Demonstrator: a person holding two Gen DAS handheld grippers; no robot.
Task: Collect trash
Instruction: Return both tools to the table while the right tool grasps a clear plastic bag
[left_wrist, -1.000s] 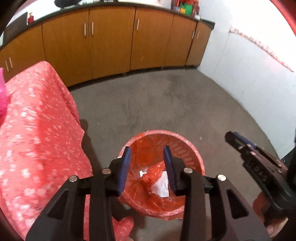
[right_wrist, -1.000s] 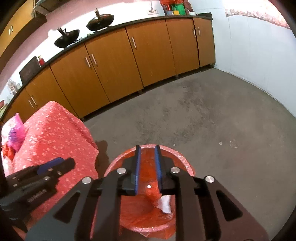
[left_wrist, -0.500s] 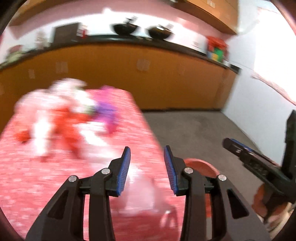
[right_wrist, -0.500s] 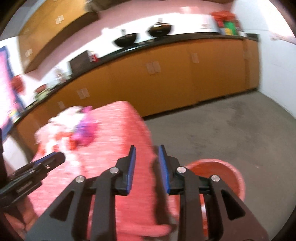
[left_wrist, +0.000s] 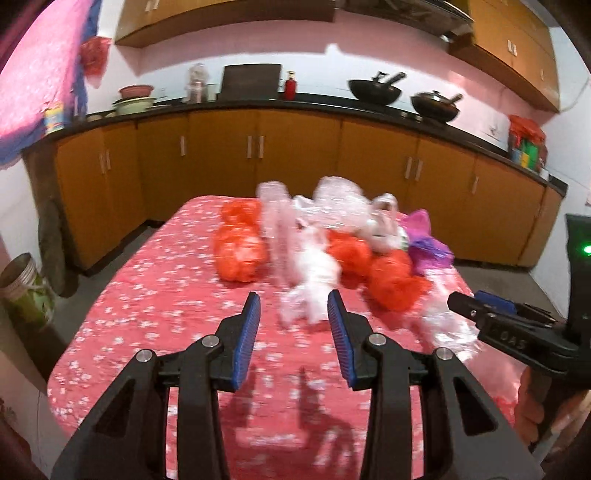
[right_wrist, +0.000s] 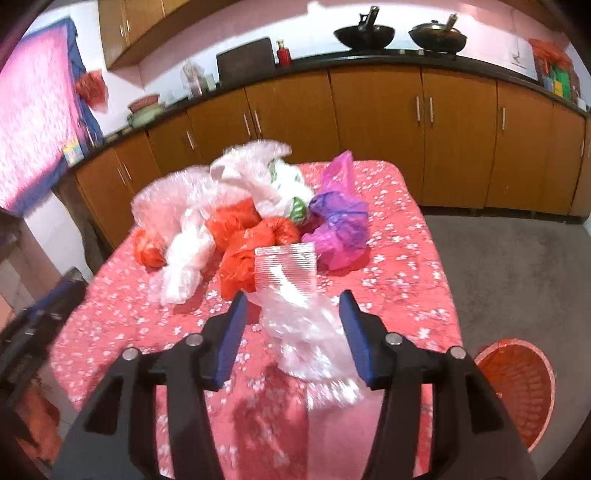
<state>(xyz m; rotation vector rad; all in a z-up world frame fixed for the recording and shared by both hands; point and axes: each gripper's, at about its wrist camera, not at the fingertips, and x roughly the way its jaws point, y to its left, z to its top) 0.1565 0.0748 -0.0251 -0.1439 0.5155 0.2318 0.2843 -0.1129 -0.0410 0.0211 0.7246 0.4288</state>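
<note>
A heap of crumpled plastic bags lies on the red flowered tablecloth (left_wrist: 155, 295): orange bags (left_wrist: 238, 249), white and clear bags (left_wrist: 314, 269), a purple bag (right_wrist: 341, 221). My left gripper (left_wrist: 293, 314) is open and empty, just short of a white bag. My right gripper (right_wrist: 293, 314) is open, its jaws on either side of a clear crumpled bag (right_wrist: 299, 328) near the table's edge, not closed on it. It also shows in the left wrist view (left_wrist: 480, 306). The red trash basket (right_wrist: 517, 387) stands on the floor to the right of the table.
Orange cabinets (left_wrist: 295, 162) under a black counter with woks (left_wrist: 375, 90) run along the back wall. A glass jar (left_wrist: 22, 288) stands at the left of the table. Grey floor (right_wrist: 517, 266) lies to the right.
Both grippers have swung up from over the trash basket to face the heap on the table. The right gripper has opened wider around the clear bag.
</note>
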